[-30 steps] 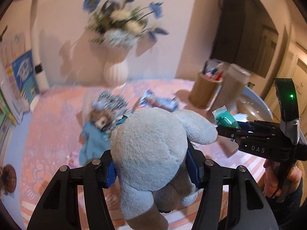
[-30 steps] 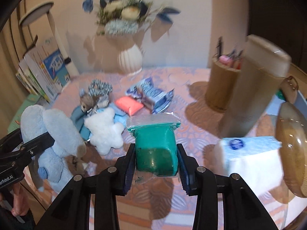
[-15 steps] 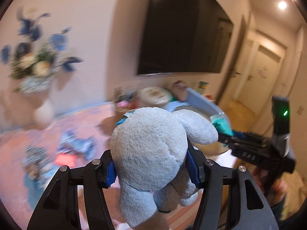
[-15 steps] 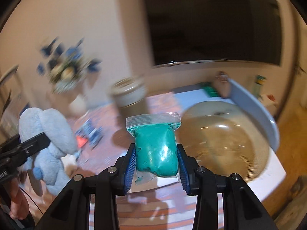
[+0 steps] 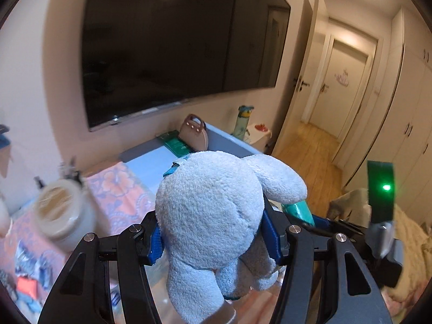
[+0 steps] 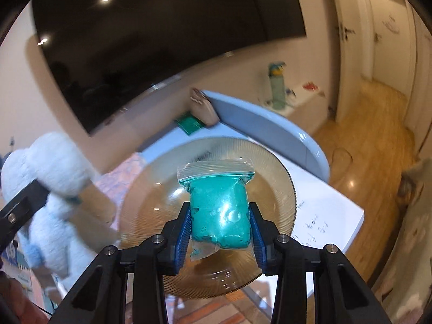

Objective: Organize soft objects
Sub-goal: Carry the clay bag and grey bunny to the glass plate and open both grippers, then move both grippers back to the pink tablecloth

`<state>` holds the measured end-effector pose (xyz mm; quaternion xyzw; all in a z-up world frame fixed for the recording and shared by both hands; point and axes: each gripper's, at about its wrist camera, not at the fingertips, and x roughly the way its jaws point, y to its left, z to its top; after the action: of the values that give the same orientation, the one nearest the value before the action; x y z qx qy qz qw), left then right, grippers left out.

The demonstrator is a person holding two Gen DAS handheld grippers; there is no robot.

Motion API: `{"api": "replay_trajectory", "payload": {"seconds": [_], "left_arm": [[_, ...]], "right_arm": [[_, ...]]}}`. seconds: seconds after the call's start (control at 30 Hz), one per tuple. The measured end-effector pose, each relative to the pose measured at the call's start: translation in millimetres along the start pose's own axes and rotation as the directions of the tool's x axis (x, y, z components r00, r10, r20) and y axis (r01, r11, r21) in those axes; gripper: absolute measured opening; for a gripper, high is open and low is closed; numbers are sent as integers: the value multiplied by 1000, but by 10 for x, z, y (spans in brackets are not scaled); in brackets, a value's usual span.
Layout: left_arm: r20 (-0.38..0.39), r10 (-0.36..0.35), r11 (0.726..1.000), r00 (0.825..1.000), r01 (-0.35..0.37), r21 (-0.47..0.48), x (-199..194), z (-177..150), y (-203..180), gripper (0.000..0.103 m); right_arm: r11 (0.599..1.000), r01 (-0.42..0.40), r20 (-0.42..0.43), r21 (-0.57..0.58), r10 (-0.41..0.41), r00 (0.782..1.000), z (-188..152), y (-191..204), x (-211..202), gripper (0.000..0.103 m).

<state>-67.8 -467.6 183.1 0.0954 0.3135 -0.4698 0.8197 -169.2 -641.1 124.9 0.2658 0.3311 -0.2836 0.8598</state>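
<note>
My left gripper (image 5: 213, 233) is shut on a pale blue plush toy (image 5: 216, 216), whose body bulges between the blue pads. My right gripper (image 6: 219, 226) is shut on a clear zip bag of teal putty (image 6: 220, 210), held above a large ribbed amber glass bowl (image 6: 280, 189). In the right wrist view the plush toy (image 6: 51, 183) shows blurred at the left, clamped in the other gripper. In the left wrist view the teal bag (image 5: 299, 210) peeks out behind the toy's ear.
A dark wall screen (image 5: 175, 43) hangs behind the table. A round lidded jar (image 5: 62, 216) stands on the pink patterned cloth (image 5: 113, 189). A brown purse (image 5: 195, 133), green packet (image 6: 190, 122), bottle (image 6: 278, 86) and a grey-blue curved board (image 6: 270, 124) lie beyond. Wooden floor (image 6: 364, 140) at right.
Both grippers swung right, away from the flower vase and the soft items on the cloth, toward the amber bowl and the hallway. Each kept its load; the right gripper rolled.
</note>
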Motion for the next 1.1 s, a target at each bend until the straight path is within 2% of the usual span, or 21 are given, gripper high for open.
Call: {"api": "replay_trajectory", "payload": {"seconds": [0.13, 0.17, 0.2, 0.23, 0.37, 0.57, 0.67, 0.77, 0.87, 0.97, 1.0, 1.07, 1.1], "left_arm": [[-30, 48, 998, 998, -47, 30, 340, -45, -101, 59], [-26, 54, 998, 998, -53, 34, 372, -52, -111, 61], [-22, 45, 998, 999, -44, 44, 410, -60, -124, 68], [-17, 38, 998, 999, -37, 53, 428, -51, -146, 76], [7, 4, 998, 1000, -5, 66, 338, -44, -154, 83], [71, -17, 999, 997, 14, 45, -240, -61, -94, 83], [81, 5, 1000, 997, -8, 26, -722, -134, 19, 83], [134, 19, 1000, 991, -20, 10, -1341, -203, 196, 83], [219, 121, 993, 968, -119, -22, -2049, -275, 458, 83], [282, 273, 962, 920, -263, -72, -2745, -382, 771, 83], [291, 356, 934, 888, -344, -91, -3004, -458, 903, 83], [302, 465, 885, 832, -450, -122, -3282, -612, 1083, 83], [287, 531, 847, 797, -512, -144, -3412, -735, 1200, 83]], "right_arm": [[999, 39, -36, -18, -40, 999, -15, 1, 150, 40], [999, 47, -45, -22, -48, 998, -24, -2, 177, 45], [998, 55, -56, -26, -57, 997, -27, -10, 219, 51], [998, 62, -60, -30, -63, 996, -37, -22, 247, 62], [996, 84, -70, -38, -86, 994, -97, -60, 244, 63], [997, 45, -44, -57, -48, 998, -149, 16, 39, 63], [994, 28, -16, -105, -30, 999, -214, 178, -163, 63], [989, 6, 9, -149, -5, 1000, -254, 333, -310, 63], [978, -30, 46, -206, 41, 998, -330, 606, -560, 63], [957, -88, 72, -275, 112, 991, -444, 945, -792, 63], [950, -101, 78, -297, 129, 989, -485, 1055, -844, 63], [921, -138, 86, -364, 181, 980, -621, 1369, -972, 63], [906, -159, 87, -392, 208, 974, -692, 1516, -1021, 63]]}}
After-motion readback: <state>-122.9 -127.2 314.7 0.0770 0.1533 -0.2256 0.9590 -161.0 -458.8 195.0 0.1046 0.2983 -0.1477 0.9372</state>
